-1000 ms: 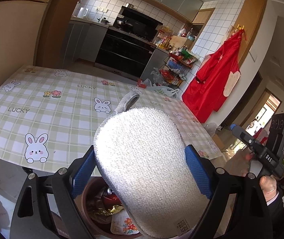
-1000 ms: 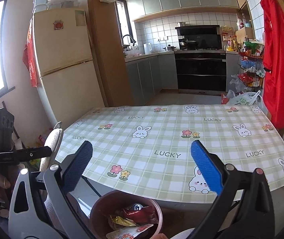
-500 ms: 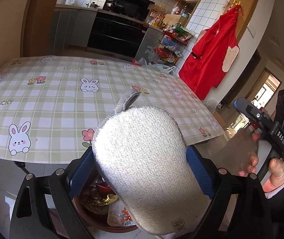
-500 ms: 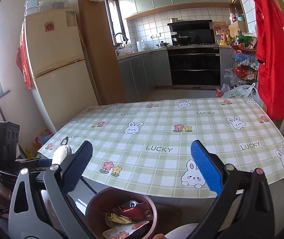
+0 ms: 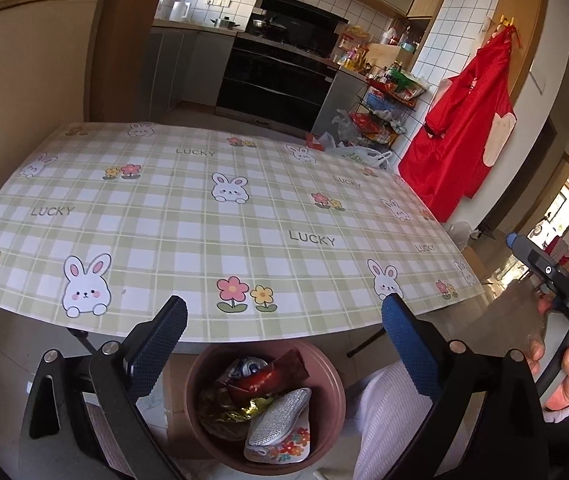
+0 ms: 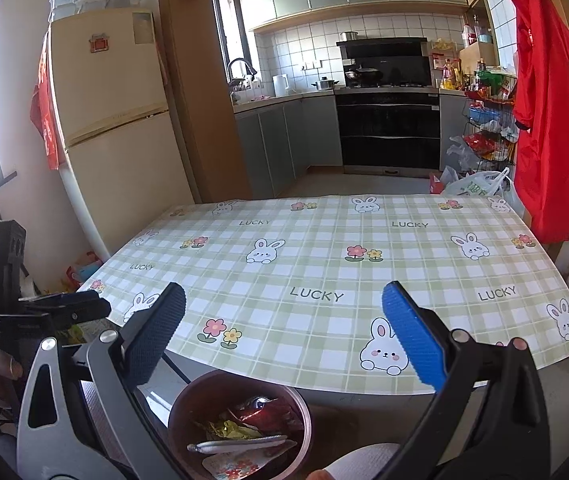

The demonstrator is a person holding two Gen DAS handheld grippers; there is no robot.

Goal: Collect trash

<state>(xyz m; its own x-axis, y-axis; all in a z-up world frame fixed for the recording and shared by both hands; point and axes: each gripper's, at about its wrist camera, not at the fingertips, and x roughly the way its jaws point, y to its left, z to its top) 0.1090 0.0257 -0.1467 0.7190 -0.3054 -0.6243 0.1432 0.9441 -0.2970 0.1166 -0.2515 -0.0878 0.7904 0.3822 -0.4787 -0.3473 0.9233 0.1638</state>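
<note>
Left gripper (image 5: 282,320): jaws opening, spread wide, nothing between the ribbed blue pads (image 5: 412,350); released. It hangs above the round, smooth-walled reddish-brown bin (image 5: 326,376) on the floor at the table's near edge.

Right gripper (image 6: 284,330): jaws apart, ribbed blue pads clear of everything; released. The same bin (image 6: 178,412) sits at its 6 o'clock.

Bin contents, left wrist view: an oval scrubbing pad (image 5: 280,416) with a glinting, woven silver face lies tilted at the bin's 5 o'clock, resting on a floral-printed wrapper (image 5: 288,448). A crumpled gold foil wrapper (image 5: 240,406) lies at 8 o'clock; a glossy red wrapper (image 5: 268,378) lies across the middle; a crushed can (image 5: 246,366) sits at 12 o'clock.

Table (image 5: 212,208): flat top under a smooth green-and-white checked cover printed with rabbits, flowers and "LUCKY".

A ribbed white sleeve (image 5: 380,420) shows at the bin's 3 o'clock. A hand (image 5: 564,364) grips the right gripper's handle at the left wrist view's 4 o'clock.
</note>
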